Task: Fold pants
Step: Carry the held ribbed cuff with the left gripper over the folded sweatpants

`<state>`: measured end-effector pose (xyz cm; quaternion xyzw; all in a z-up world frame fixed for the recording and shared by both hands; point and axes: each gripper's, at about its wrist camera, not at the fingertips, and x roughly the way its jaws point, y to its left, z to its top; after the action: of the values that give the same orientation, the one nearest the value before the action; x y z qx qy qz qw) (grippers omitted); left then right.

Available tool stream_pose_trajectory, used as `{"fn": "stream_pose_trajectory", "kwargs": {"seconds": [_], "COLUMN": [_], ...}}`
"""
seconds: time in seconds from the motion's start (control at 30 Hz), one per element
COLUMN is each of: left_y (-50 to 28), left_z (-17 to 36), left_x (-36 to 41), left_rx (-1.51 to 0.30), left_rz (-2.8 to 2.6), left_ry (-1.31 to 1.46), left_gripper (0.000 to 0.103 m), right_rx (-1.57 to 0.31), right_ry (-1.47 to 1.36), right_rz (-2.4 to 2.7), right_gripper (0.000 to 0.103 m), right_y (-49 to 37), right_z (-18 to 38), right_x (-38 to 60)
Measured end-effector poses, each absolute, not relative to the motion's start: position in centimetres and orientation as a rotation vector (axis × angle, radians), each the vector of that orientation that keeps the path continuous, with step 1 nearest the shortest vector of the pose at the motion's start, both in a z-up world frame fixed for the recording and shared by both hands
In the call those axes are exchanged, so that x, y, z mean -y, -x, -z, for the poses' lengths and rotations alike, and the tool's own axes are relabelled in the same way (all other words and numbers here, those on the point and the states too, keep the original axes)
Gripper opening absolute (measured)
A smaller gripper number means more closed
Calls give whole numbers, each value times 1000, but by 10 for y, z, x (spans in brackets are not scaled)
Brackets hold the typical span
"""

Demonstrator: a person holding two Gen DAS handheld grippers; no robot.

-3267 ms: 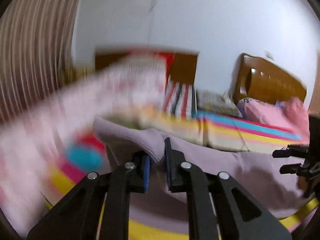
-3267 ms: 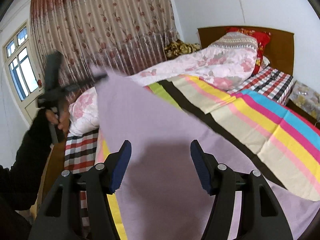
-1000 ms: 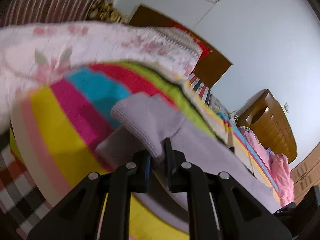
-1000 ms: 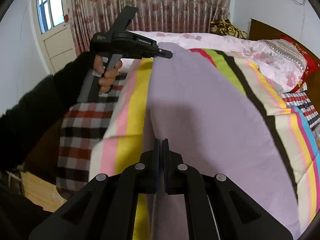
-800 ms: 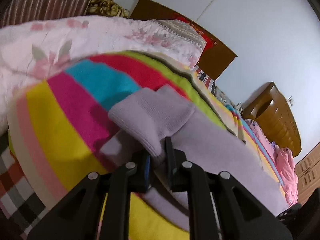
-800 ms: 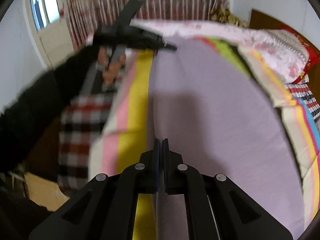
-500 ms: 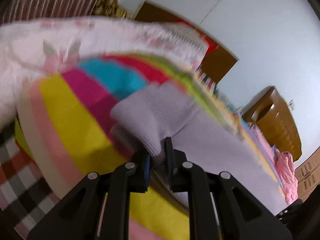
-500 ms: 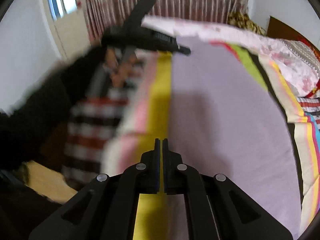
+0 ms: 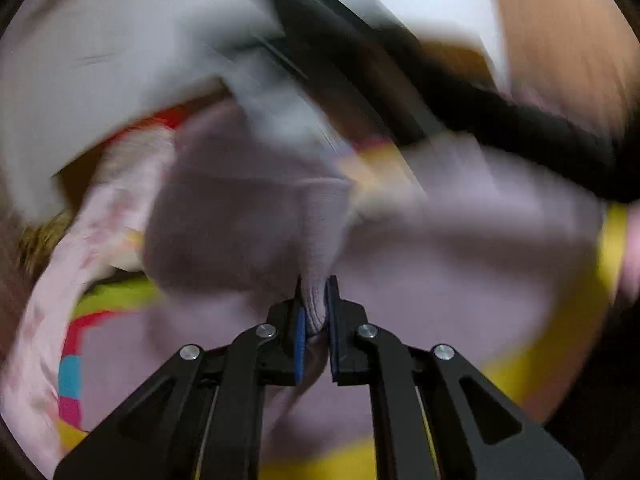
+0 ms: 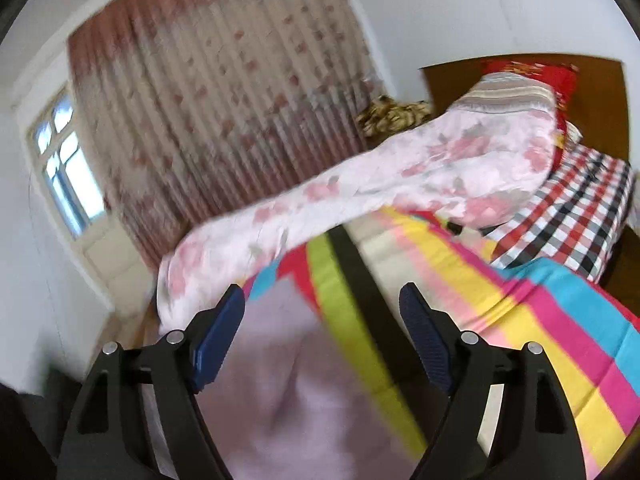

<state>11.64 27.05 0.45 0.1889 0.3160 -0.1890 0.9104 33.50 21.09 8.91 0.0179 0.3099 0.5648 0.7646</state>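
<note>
Two grippers are in your hands, and they stand quite differently. Your left gripper is clenched on a ribbed cuff of the pale lilac knit pants: the cloth is pinched between the blue pads and bulges up toward twelve o'clock in the left wrist view, while the rest of the garment spreads across the lower half of that view. That picture is heavily blurred; at about eight o'clock you can make out the pink floral quilt, and from twelve to three o'clock a dark, smeared bar crosses the frame, which I cannot identify.

Your right gripper has just been opening, and its jaws now stand wide apart with nothing pressed by the pads. Between and below them, from six toward seven o'clock in the right wrist view, lies the lilac pants cloth, spread on the bright striped bedspread of yellow, pink, blue and green bands. At ten o'clock you see the floral pleated curtain with a small window at nine o'clock. The quilt runs from the centre up toward two o'clock, and a red, black and white checked sheet lies at three o'clock.
</note>
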Motion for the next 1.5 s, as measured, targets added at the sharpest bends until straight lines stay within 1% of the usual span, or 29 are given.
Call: {"fn": "stream_pose_trajectory", "kwargs": {"seconds": [0.03, 0.07, 0.13, 0.17, 0.27, 0.4, 0.43, 0.5, 0.53, 0.6, 0.63, 0.67, 0.7, 0.73, 0.83, 0.9, 0.97, 1.03, 1.1, 1.13, 1.2, 1.23, 1.3, 1.33, 1.37, 1.43, 1.5], "left_y": [-119, -118, -121, -121, -121, -119, -120, -119, -119, -119, -118, -116, -117, -114, -106, -95, -88, -84, -84, -81, -76, -74, -79, -88, -99, -109, -121], "left_z": [22, 29, 20, 16, 15, 18, 20, 15, 16, 18, 18, 18, 21, 22, 18, 1, -18, -39, -53, -59, -64, -59, -44, -29, -12, 18, 39], "left_x": [-266, -269, -285, -289, -294, -279, -278, -275, -277, -277, -277, -277, -275, -275, -280, -293, -314, -342, -370, -389, -430, -461, -502, -521, -535, -543, -544], "left_rx": [-736, -726, -729, -713, -717, -716, -711, -699, -692, -685, -683, -683, -682, -678, -644, -575, -505, -432, -384, -352, -318, -316, -352, -408, -470, -579, -652], "left_rz": [403, 402, 411, 385, 357, 346, 344, 332, 327, 321, 319, 314, 312, 304, 282, 258, 226, 168, 113, 68, -14, -47, -77, -91, -107, -111, -137], "left_ry": [-425, -404, -269, -274, -271, -330, -327, -309, -304, -301, -299, -294, -294, -294, -287, -222, -125, -20, 67, 125, 245, 350, 485, 532, 563, 600, 617], "left_gripper": [9, 9, 9, 9, 9, 10, 10, 10, 10, 10, 10, 10, 10, 10, 9, 9, 9, 8, 8, 8, 8, 8, 8, 8, 8, 9, 9], "right_rx": [-695, -721, -766, -801, -876, -847, -821, -790, -782, -809, -833, -855, -903, -926, -850, -802, -824, -879, -943, -934, -850, -835, -850, -884, -936, -960, -973], "right_ry": [-25, 29, 131, 199, 257, 312, 360, 465, 515, 533, 515, 493, 443, 417, 392, 243, 99, -6, -192, -285, -461, -513, -437, -376, -287, -116, 38], "right_rz": [-1227, -1213, -1201, -1193, -1229, -1252, -1259, -1267, -1249, -1208, -1193, -1188, -1213, -1237, -1255, -1254, -1231, -1214, -1230, -1216, -1109, -1078, -1044, -1065, -1081, -1057, -1059], "right_gripper": [79, 79, 78, 78, 78, 78, 77, 69, 63, 62, 59, 40, 24, 10, 9, 9, 9, 9, 10, 10, 10, 10, 10, 10, 13, 16, 16], "right_y": [-343, -345, -339, -329, -298, -259, -244, -223, -214, -218, -225, -231, -242, -243, -233, -244, -270, -294, -319, -330, -359, -370, -381, -383, -382, -376, -366], "right_z": [-88, -83, -71, -59, -41, -44, -49, -53, -50, -43, -38, -33, -27, -25, -42, -70, -83, -79, -74, -73, -74, -72, -64, -58, -47, -32, -14], "right_x": [-213, -217, -222, -226, -225, -221, -224, -232, -234, -234, -231, -230, -230, -229, -221, -211, -211, -226, -235, -237, -230, -229, -247, -261, -277, -297, -314]}}
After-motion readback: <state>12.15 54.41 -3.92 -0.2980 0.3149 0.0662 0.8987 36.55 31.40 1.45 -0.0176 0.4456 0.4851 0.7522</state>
